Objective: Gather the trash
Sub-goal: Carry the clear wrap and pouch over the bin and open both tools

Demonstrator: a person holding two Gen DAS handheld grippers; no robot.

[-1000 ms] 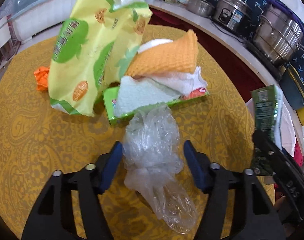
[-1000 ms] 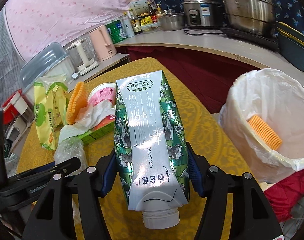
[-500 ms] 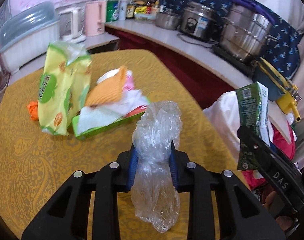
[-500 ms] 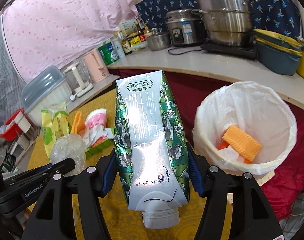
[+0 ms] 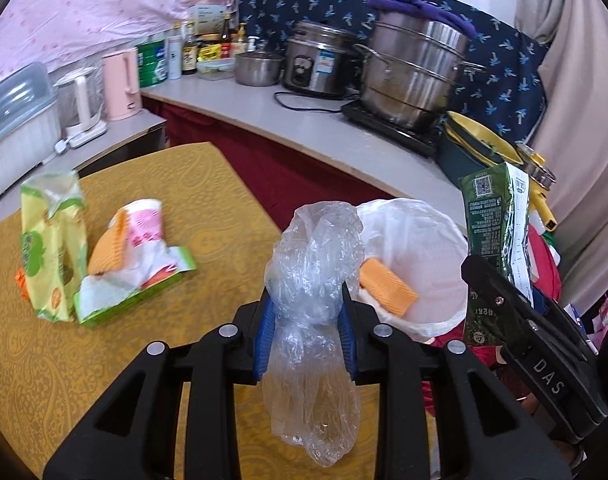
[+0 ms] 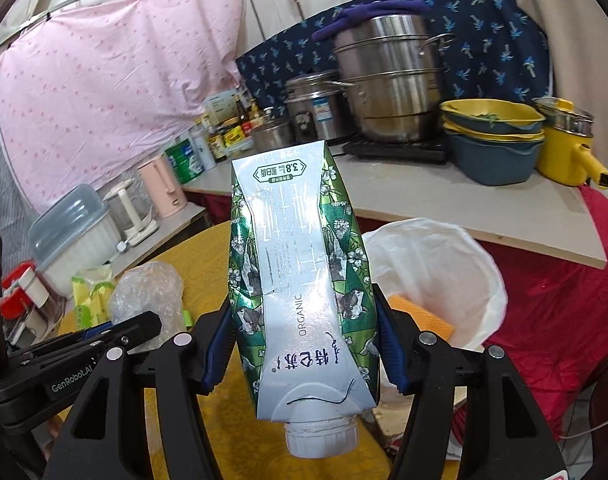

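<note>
My left gripper [image 5: 306,322] is shut on a crumpled clear plastic bag [image 5: 314,276], held above the table's right edge just left of the white-lined trash bin [image 5: 420,236]. An orange sponge [image 5: 388,286] lies in the bin. My right gripper [image 6: 302,340] is shut on a flattened green and silver milk carton [image 6: 300,276], cap toward the camera, held up in front of the bin [image 6: 436,264]. The carton also shows in the left wrist view [image 5: 492,216], beside the bin's right rim. The plastic bag shows in the right wrist view [image 6: 148,292].
On the yellow tablecloth [image 5: 208,184] lie a yellow-green snack bag [image 5: 48,248], a pink paper cup [image 5: 144,224], an orange sponge [image 5: 108,244] and a green tissue pack with white paper [image 5: 132,292]. Pots [image 5: 412,72] and kettles [image 5: 122,84] stand on the counter behind.
My left gripper closed on the plastic bag, lifted it off the table and swung right toward the bin. My right gripper rose with the carton toward the bin.
</note>
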